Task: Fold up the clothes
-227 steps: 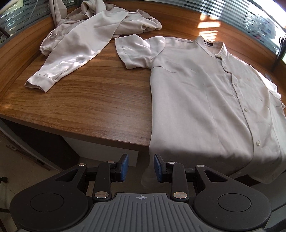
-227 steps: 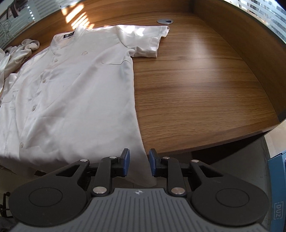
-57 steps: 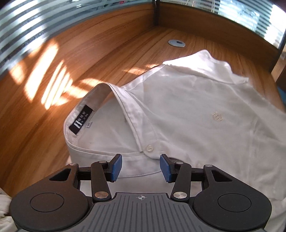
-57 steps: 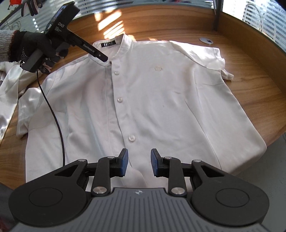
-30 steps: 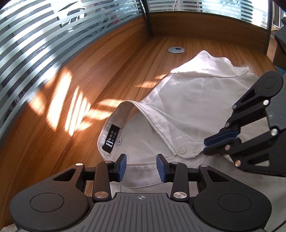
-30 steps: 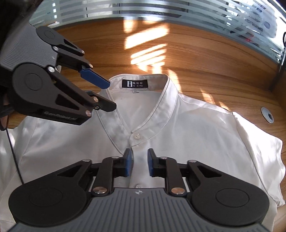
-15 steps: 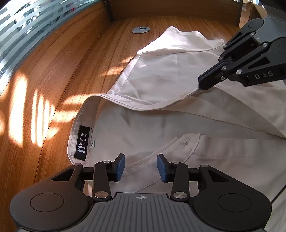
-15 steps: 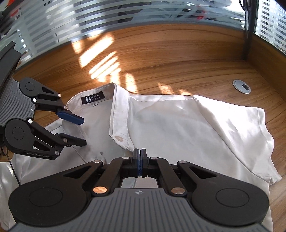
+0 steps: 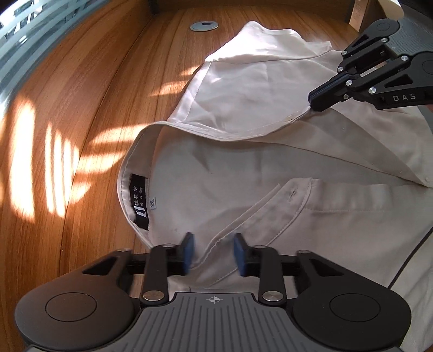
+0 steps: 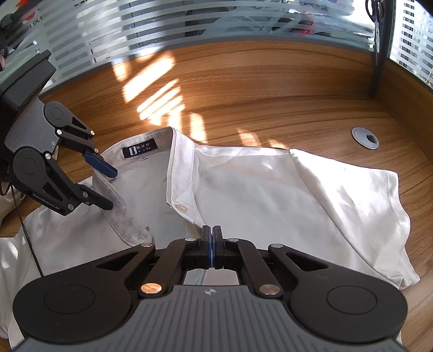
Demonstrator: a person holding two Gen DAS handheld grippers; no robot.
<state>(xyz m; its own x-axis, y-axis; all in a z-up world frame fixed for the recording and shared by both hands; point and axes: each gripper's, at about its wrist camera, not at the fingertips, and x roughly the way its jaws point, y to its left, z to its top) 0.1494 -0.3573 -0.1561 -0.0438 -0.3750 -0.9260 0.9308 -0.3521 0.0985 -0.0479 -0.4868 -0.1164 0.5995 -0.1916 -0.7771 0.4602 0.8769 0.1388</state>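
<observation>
A white short-sleeved shirt [image 9: 216, 176] lies on the wooden desk, collar with a black label [image 9: 139, 203] toward the wall. Its front is parted at the neck. My right gripper [image 10: 212, 232] is shut on the shirt's right placket edge near the top button [image 10: 180, 208] and holds it pulled aside; it also shows in the left wrist view [image 9: 314, 104]. My left gripper [image 9: 213, 253] is open, its pads on either side of the left placket edge. In the right wrist view the left gripper [image 10: 109, 186] straddles that edge of the shirt [image 10: 270, 189].
The wooden desk [image 10: 270, 89] curves up into a wooden back wall under striped frosted glass. A metal cable grommet [image 10: 364, 138] sits at the back right and also shows in the left wrist view [image 9: 203, 25]. More pale cloth [image 10: 8, 243] lies at the left.
My right gripper has closed on the right placket and pulled it aside, opening the shirt's neck. My left gripper has moved in around the left placket edge, still open.
</observation>
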